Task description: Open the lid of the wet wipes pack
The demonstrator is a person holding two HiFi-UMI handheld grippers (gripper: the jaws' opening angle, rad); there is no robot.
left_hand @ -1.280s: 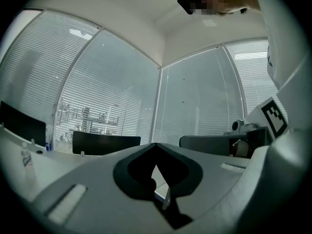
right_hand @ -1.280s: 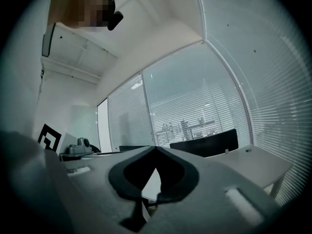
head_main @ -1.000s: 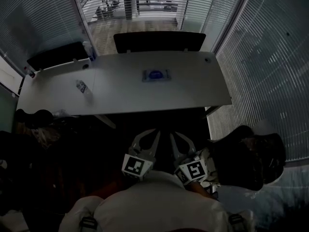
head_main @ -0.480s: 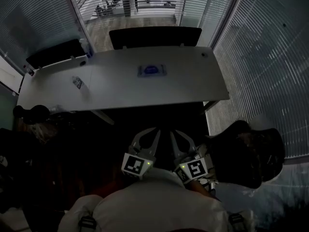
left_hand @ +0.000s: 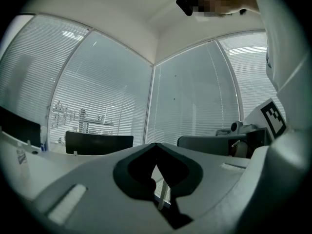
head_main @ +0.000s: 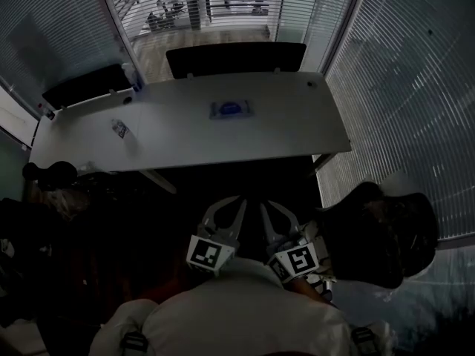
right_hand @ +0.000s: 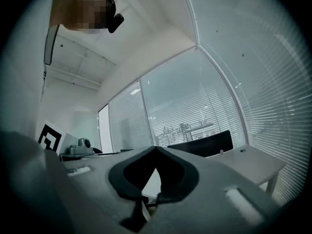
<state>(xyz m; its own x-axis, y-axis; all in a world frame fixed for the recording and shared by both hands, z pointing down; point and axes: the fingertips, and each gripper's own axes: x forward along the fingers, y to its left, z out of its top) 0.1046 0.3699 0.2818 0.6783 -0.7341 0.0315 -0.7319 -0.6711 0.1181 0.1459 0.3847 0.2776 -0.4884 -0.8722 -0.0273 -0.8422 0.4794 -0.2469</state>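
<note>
The long white desk [head_main: 297, 124] has edged upward in view. Closed and empty, the left gripper [head_main: 236, 201] and right gripper [head_main: 265, 204] hang short of it, so the flat blue-topped wet wipes pack [head_main: 230, 109] at its middle seems out of reach.

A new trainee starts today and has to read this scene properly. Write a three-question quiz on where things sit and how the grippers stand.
1. True or false: the wet wipes pack lies on the white table, well away from both grippers.
2. Choose one: the left gripper and the right gripper are A) both shut with nothing between the jaws, B) both wide open, C) both clamped on the pack.
3. Fill in: at the table's far side stands a black ____.

Key: 1 true. 2 A. 3 chair.
</note>
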